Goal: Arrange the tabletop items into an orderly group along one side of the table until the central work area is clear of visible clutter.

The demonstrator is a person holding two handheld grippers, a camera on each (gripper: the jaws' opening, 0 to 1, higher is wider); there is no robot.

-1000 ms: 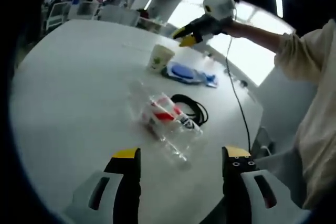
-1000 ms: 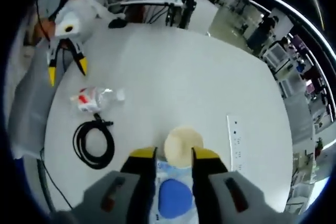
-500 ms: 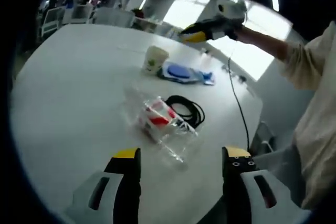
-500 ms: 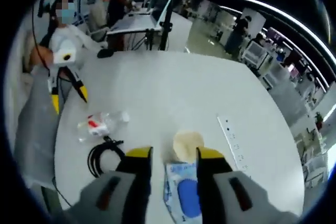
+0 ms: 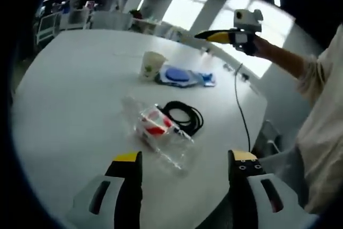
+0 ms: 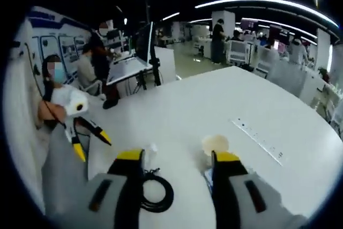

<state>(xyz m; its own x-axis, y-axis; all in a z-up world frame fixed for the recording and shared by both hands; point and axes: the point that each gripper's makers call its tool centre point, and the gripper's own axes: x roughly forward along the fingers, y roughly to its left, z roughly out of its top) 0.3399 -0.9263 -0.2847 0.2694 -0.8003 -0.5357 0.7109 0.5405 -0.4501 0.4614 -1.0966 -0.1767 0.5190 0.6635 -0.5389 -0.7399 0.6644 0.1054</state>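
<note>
White table (image 5: 69, 95) w/ cup (image 5: 151, 64), cable (image 5: 182, 116), wrapper (image 5: 155, 127); office behind; both grippers' jaws apart, holding nothing.

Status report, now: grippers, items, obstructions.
Left gripper open, empty. Right gripper open, raised. Plastic bag, cable, cup, blue packet mid-table, ungrouped. Nothing blocking.

White bench (image 5: 75, 95) bearing a paper cup (image 5: 151, 65), a blue-and-white packet (image 5: 185, 76) just beside it, a coiled black cable (image 5: 181, 118), and a crumpled clear plastic wrapper (image 5: 155, 132) touching the coil.
</note>
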